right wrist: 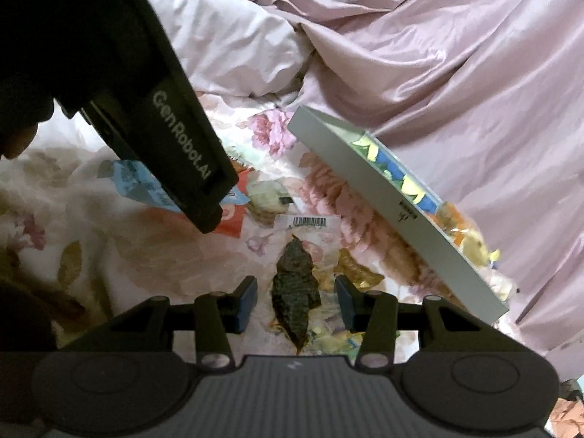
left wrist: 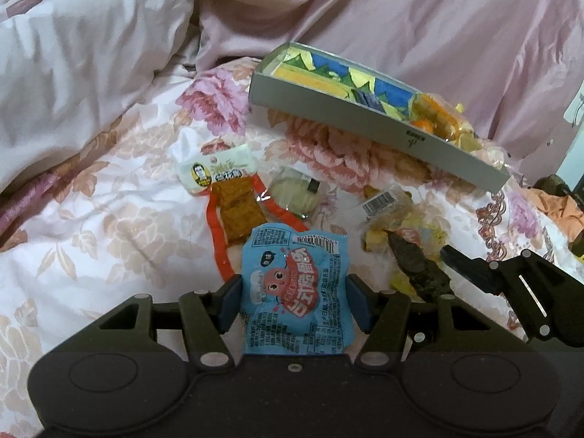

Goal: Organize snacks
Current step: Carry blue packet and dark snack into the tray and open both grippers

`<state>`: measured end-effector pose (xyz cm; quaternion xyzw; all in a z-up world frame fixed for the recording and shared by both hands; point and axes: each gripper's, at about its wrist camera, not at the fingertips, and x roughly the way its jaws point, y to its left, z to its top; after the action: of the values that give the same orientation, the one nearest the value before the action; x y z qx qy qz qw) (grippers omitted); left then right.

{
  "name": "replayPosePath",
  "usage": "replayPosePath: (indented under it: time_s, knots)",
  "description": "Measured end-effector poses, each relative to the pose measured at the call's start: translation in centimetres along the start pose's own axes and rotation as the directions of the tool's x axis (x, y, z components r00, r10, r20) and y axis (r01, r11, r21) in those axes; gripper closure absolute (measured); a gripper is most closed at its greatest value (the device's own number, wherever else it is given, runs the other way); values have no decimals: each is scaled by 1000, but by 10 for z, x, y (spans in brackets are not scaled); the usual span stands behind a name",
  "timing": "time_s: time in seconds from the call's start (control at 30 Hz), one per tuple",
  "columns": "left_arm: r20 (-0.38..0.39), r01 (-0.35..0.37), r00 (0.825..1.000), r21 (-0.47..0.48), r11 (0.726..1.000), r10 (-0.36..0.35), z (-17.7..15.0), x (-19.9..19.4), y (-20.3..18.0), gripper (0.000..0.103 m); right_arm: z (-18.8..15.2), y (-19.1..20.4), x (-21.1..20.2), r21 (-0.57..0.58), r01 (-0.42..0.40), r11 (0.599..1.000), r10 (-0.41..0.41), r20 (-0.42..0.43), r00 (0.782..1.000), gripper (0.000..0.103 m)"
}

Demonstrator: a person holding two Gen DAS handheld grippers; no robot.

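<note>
Blue snack packet [left wrist: 297,292] sits clamped in left jaws; right jaws grip dark snack [right wrist: 295,292]; "GenRobot.AI" readable.

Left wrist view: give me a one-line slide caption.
Left hand-held gripper closed on a blue snack packet, grey box behind on the floral bedspread.

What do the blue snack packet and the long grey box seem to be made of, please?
The blue snack packet looks like thin, glossy printed plastic film: it creases and puffs softly and catches light. The long grey box looks like matte card or thin board, with straight flat walls and crisp corners; its inside is colourfully printed. Which exactly, I cannot tell.
</note>
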<state>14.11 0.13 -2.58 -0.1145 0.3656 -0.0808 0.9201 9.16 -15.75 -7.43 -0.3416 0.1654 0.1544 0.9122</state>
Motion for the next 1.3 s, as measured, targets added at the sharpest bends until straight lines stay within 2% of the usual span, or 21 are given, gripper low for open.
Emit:
replayPosePath:
  time_s: [0.3, 0.7, 1.0, 1.3]
  knots:
    - [50, 13, 999, -28, 1000, -11, 19, -7, -2, 41, 5, -17, -6, 11, 83, 996, -84, 53, 995, 52]
    - [193, 2, 981, -15, 1000, 1, 83, 0, -15, 41, 25, -61, -1, 94, 144, 985, -155, 114, 981, 52]
    - [280, -8, 960, 10, 1000, 5, 141, 33, -30, 41, 46, -101, 45, 123, 195, 973, -213, 157, 964, 52]
    - [288, -15, 958, -3, 1000, 15, 181, 88, -36, 41, 60, -129, 97, 103, 199, 975, -213, 150, 965, 52]
